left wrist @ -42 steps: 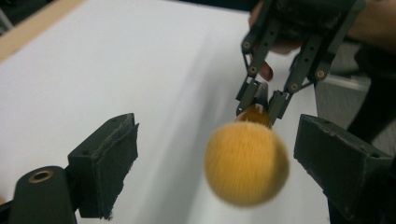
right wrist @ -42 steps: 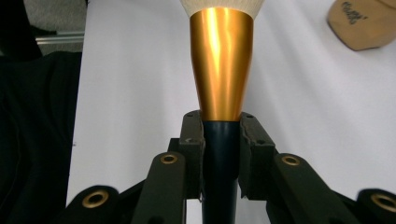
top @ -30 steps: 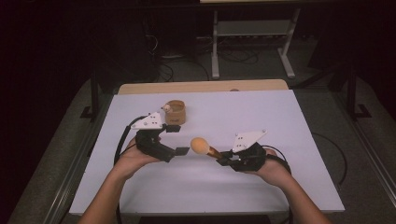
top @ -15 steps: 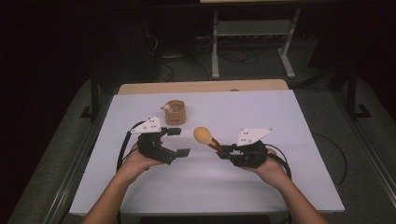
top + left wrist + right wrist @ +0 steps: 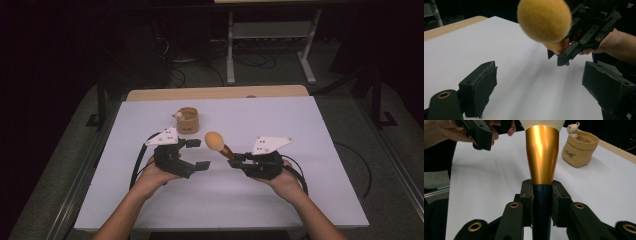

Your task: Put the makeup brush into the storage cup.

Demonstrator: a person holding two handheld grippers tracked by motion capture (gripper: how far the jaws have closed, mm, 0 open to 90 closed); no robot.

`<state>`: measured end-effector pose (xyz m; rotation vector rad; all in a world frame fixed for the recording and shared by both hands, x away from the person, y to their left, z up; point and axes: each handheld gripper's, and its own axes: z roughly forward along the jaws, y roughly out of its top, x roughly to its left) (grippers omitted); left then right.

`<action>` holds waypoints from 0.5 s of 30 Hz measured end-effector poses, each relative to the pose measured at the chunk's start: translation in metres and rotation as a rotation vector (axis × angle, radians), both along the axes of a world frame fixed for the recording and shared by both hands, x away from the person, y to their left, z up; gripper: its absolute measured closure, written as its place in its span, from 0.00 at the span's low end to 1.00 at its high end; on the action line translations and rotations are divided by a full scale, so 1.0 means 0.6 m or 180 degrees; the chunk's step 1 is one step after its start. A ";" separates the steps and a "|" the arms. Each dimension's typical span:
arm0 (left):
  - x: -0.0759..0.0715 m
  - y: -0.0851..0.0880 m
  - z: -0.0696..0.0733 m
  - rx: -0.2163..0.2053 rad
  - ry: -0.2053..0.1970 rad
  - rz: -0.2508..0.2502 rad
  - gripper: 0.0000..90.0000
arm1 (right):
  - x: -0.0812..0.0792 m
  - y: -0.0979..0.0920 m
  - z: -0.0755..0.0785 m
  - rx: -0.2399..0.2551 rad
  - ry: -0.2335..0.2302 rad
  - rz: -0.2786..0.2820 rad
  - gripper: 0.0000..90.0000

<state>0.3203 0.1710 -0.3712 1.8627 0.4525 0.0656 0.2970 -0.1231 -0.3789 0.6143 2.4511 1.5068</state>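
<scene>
Gold brush (image 5: 218, 144) up off the bench (image 5: 310, 190), clamped by its handle in my right tool (image 5: 239, 161).
Its fluffy head points toward my left tool (image 5: 199, 154), jaws spread wide and empty just beside it; pouch (image 5: 187, 120) sits beyond.

Black claws (image 5: 196, 154), brass screws, grey plates, bare forearms.

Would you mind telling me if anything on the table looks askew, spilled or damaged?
Nothing stands out. The cup sits upright on the table, and the brush is held cleanly in the right claw; the left claw is open.
</scene>
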 end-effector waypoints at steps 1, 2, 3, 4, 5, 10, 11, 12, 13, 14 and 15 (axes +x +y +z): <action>-0.002 -0.003 0.000 -0.0019 0.0028 -0.0005 0.14 | 0.000 0.002 0.000 0.0006 -0.0004 0.0001 0.81; -0.002 -0.004 -0.001 -0.0007 0.0018 -0.0024 0.14 | 0.000 0.003 0.000 0.0013 -0.0007 -0.0006 0.81; -0.003 -0.006 -0.001 -0.0015 0.0038 -0.0024 0.14 | 0.000 0.005 0.000 0.0018 0.0005 -0.0005 0.81; -0.003 -0.008 -0.002 -0.0012 0.0024 -0.0041 0.14 | 0.000 0.006 -0.001 0.0019 -0.0015 -0.0002 0.81; -0.004 -0.010 -0.002 -0.0037 0.0053 -0.0034 0.15 | 0.000 0.007 -0.001 0.0027 -0.0031 -0.0005 0.81; -0.006 -0.015 -0.003 -0.0074 0.0037 -0.0050 0.17 | -0.001 0.015 -0.001 0.0055 -0.0019 0.0021 0.81; -0.006 -0.016 -0.003 -0.0092 0.0049 -0.0059 0.18 | -0.001 0.017 -0.001 0.0058 -0.0023 0.0038 0.81; -0.005 -0.016 -0.004 -0.0115 0.0065 -0.0073 0.19 | -0.002 0.018 -0.001 0.0054 -0.0009 0.0042 0.81; -0.006 -0.017 -0.003 -0.0123 0.0076 -0.0073 0.19 | -0.003 0.020 -0.002 0.0054 -0.0013 0.0046 0.81; -0.006 -0.017 -0.003 -0.0128 0.0069 -0.0079 0.21 | -0.002 0.021 -0.002 0.0061 -0.0028 0.0055 0.81; -0.007 -0.018 -0.003 -0.0140 0.0067 -0.0083 0.22 | -0.002 0.021 -0.002 0.0065 -0.0022 0.0060 0.81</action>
